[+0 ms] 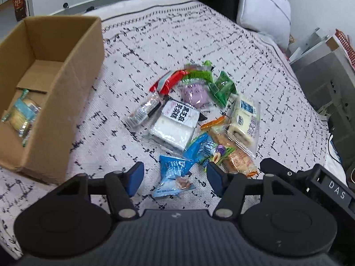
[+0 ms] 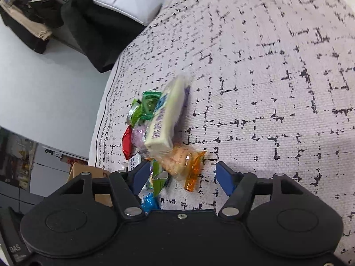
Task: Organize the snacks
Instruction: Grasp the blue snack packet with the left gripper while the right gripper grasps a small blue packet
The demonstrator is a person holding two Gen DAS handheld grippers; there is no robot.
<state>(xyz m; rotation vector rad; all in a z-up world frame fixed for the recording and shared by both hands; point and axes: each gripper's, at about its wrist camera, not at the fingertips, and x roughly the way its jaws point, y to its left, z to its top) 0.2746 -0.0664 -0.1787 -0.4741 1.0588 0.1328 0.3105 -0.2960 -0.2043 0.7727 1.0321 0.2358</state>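
The sorting looks barely begun. On the patterned bedspread [image 1: 199,44] a pile of wrapped snacks [image 1: 190,119] still lies loose, while the open cardboard box [image 1: 66,84] beside it holds just one clear packet of pale biscuits [image 1: 20,113] at its near end; the rest of the box floor shows bare. So one item appears stowed and nearly everything is left. The pile includes a white cake packet with black lettering [image 1: 175,124], a purple bun in clear wrap [image 1: 195,93], a red wrapper [image 1: 168,82], green wrappers [image 1: 221,88], a cream roll cake [image 1: 244,119], an orange-edged cracker pack [image 2: 182,161], and two small blue pouches, the nearer one [image 1: 175,177] lying apart from the heap. The left tool [image 1: 175,177] hangs with its jaws apart on either side of that near blue pouch, the pads not touching it. The right tool [image 2: 182,175] is likewise parted, empty, its jaws flanking the orange-edged cracker pack at the pile's edge.
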